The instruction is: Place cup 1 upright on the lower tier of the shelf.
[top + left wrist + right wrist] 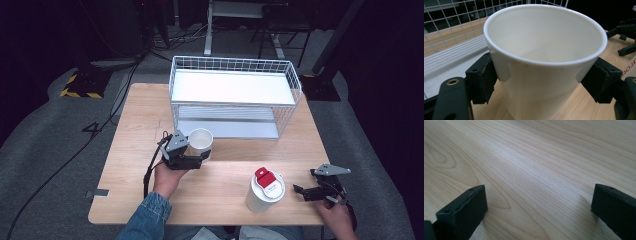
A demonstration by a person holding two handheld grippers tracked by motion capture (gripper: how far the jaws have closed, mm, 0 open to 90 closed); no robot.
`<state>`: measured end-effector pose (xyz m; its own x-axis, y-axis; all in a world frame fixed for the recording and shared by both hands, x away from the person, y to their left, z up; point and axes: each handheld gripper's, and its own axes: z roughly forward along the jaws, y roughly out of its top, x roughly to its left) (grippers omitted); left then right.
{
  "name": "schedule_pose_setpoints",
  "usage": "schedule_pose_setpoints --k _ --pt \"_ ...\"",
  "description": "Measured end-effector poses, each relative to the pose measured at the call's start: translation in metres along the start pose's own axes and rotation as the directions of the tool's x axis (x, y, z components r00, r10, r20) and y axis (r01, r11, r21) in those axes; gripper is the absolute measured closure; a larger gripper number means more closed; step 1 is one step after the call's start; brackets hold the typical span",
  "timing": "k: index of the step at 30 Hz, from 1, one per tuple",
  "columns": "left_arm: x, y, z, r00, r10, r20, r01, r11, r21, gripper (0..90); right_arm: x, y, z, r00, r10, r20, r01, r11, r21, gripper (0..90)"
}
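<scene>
While the left tool (192,159) grips the white cup (201,141) just short of the wire rack (235,95), the step in hand looks like carrying that cup to a shelf. In the high view the cup sits left of the counter's (145,120) centre, at about 6 o'clock from the rack's left end. The rack is white wire mesh with two flat shelves, boxy and open at the front. At 5 o'clock from the cup stands a white lidded tumbler (264,192) with a red flip cap, and the right tool (320,189) lies at its 3 o'clock, near the counter's edge, jaws spread and holding nothing.

In the left gripper view the cup (544,62) is a smooth, glossy, tapered cylinder with a rolled rim, empty inside. The black pads (482,77) press its wall at 9 and 3 o'clock, just below the rim. Rack mesh shows at 11 o'clock, pale wood grain below.

In the right gripper view the jaws stand wide apart over bare counter (531,170), light wood with long wavy grain, matte; the blocky black fingertips (464,207) hold nothing between them.

The next move, I judge, calls for a level lift and a forward reach, keeping the rim clear of the upper shelf's wire edge.
</scene>
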<state>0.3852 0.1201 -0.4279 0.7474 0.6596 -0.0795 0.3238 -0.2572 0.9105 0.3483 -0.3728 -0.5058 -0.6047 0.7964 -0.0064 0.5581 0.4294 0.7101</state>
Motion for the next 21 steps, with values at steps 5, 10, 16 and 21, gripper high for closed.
schedule_pose_setpoints --k 5,10,16,21 --pt "0.002 0.008 0.007 1.0000 0.001 0.007 -0.001 1.0000 0.003 21.5 0.000 0.000 0.000 1.0000 0.000 0.000 0.000 1.000 0.000 0.5" --pt "0.004 0.014 0.014 0.9999 0.002 0.011 -0.002 1.0000 -0.005 21.5 0.000 0.000 0.000 1.0000 0.000 0.000 0.000 1.000 0.000 0.5" --pt "0.008 0.020 0.024 1.0000 -0.002 0.006 0.002 1.0000 -0.008 21.5 0.000 0.000 0.000 1.0000 0.000 -0.002 0.000 1.000 -0.001 0.5" --pt "0.009 0.025 0.033 0.9999 0.008 -0.009 -0.008 0.9997 -0.023 21.5 0.000 0.000 0.000 1.0000 0.000 0.000 0.000 1.000 0.000 0.5"
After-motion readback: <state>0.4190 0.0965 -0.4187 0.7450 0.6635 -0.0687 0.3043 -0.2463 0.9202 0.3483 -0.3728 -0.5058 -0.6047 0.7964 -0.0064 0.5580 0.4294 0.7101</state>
